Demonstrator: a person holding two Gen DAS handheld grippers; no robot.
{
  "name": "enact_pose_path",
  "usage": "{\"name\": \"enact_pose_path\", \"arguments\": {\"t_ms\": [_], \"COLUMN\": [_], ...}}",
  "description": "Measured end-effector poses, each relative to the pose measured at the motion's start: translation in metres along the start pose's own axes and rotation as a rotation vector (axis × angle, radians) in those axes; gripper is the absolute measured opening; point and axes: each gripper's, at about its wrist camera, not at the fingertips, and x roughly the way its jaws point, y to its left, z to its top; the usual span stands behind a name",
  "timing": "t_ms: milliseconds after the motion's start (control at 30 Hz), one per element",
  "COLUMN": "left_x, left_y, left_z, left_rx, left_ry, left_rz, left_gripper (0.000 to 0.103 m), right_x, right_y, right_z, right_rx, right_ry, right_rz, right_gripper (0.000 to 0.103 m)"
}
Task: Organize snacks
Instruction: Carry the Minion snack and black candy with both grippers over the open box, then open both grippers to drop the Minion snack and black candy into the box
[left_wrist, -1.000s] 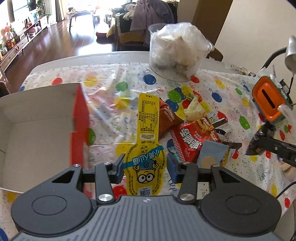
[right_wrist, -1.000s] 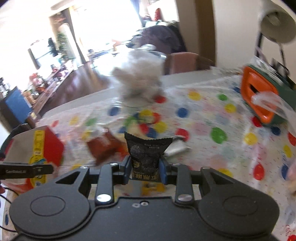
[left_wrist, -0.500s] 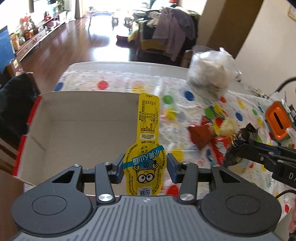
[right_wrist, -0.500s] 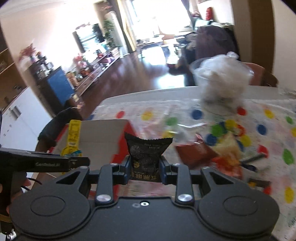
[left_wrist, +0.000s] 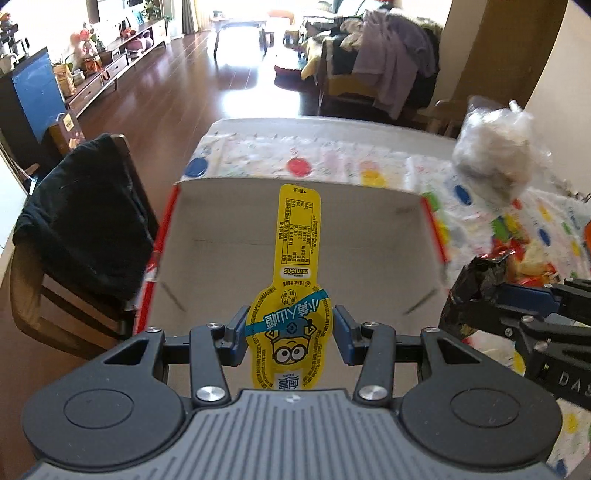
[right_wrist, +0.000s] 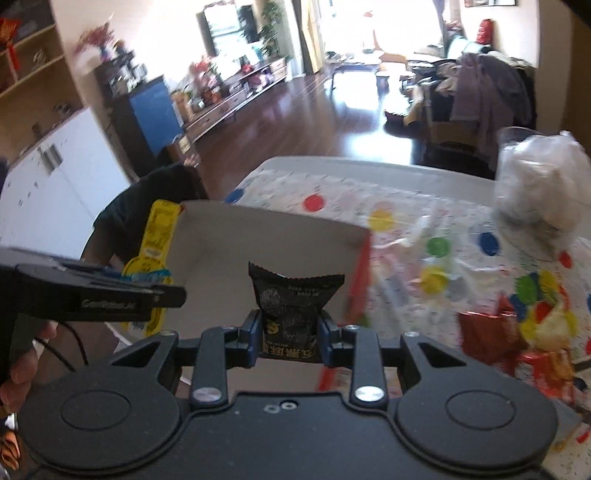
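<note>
The cardboard box (left_wrist: 295, 254) lies open at 12 o'clock of both grippers. The left gripper (left_wrist: 288, 332), clamped on the yellow Minions snack pack (left_wrist: 291, 317) w/ long axis to 12, is nearer, I think; the right gripper (right_wrist: 288, 332), at its 3 o'clock, clamps the black snack packet (right_wrist: 290, 306).

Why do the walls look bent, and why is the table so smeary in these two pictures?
Left wrist view: fisheye lens bows the room's edges; the window glare whitens the far floor; the yellow minion snack packet stays sharp while the spotted tablecloth smears. Right wrist view: same curving, blown-out windows; the black foil snack packet is crisp, the red wrappers blurred by motion.
</note>
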Motion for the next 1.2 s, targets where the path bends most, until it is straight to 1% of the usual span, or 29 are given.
{"name": "enact_pose_path", "arguments": {"t_ms": [100,167,333,433,500,567,733,900,1000,1100,1200], "left_x": [0.015,0.026,0.046,0.055,0.059,0.064,0.075,0.081,0.077,0.068,0.055], "left_y": [0.012,0.017,0.031,0.031,0.031,0.031,0.028,0.027,0.028,0.027,0.026], "left_z": [0.0,-0.001,0.0,-0.001,-0.002,-0.004,-0.009,-0.013,-0.015,-0.016,-0.019], "left_rx": [0.031,0.075,0.08,0.115,0.122,0.127,0.142,0.15,0.148,0.147,0.14], "left_ry": [0.034,0.05,0.088,0.104,0.123,0.139,0.167,0.169,0.158,0.13,0.101], "left_rz": [0.021,0.034,0.046,0.055,0.051,0.055,0.062,0.076,0.074,0.068,0.052], "left_gripper": [0.046,0.046,0.046,0.045,0.046,0.046,0.046,0.046,0.048,0.052,0.053], "right_x": [0.023,0.04,0.077,0.095,0.103,0.106,0.108,0.106,0.101,0.09,0.08], "right_y": [0.015,0.022,0.032,0.035,0.034,0.036,0.036,0.035,0.033,0.03,0.031], "right_z": [0.004,0.005,-0.001,-0.005,-0.009,-0.013,-0.018,-0.019,-0.017,-0.018,-0.016], "right_rx": [-0.009,-0.012,-0.032,-0.031,-0.025,-0.031,-0.031,-0.028,-0.036,-0.023,-0.011], "right_ry": [0.037,0.069,0.159,0.201,0.231,0.244,0.256,0.252,0.237,0.217,0.197], "right_rz": [0.003,0.012,0.015,0.014,0.023,0.013,-0.002,0.004,-0.002,0.0,0.006], "right_gripper": [0.03,0.03,0.03,0.03,0.03,0.03,0.031,0.031,0.031,0.031,0.031]}}
